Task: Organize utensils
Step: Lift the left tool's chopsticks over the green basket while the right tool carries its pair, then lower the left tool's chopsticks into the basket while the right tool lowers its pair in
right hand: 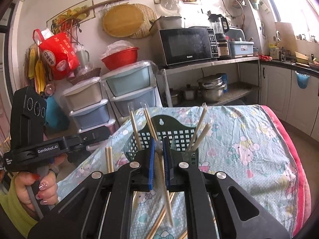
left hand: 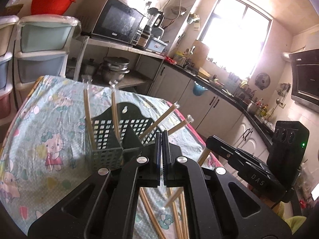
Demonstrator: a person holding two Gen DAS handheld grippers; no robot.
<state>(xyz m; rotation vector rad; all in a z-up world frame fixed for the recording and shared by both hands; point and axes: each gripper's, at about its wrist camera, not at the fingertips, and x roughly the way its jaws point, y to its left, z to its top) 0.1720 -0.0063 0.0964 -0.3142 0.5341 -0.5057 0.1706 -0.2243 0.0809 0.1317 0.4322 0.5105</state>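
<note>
Four wrapped chopsticks are standing in the green basket [right hand: 177, 133]: two leaning in its left compartment [left hand: 88, 109], two leaning out of its right compartment [left hand: 159, 119]. The basket is sitting upright on the patterned tablecloth [right hand: 249, 139].

Your right gripper [right hand: 158, 155] is sitting just in front of the basket, jaws pinching one wrapped chopstick [right hand: 165, 191]. The stick is hanging tip-down between the blue pads [right hand: 151, 159], its top end poking just above them, lower end over the cloth nearer you than the basket.

Your left gripper [left hand: 161, 155] is sitting just in front of the basket too, jaws pressed together with nothing between them. From the right wrist view, that same unit is showing left of the basket, your hand [right hand: 37, 189] wrapping its handle.

Loose chopsticks [left hand: 175, 215] are lying on the cloth on your side of the basket, below both grippers; count is unclear, the gripper bodies are hiding most of them. One more pair [right hand: 109, 159] is showing left of the basket; I can't tell what it's resting on.
</note>
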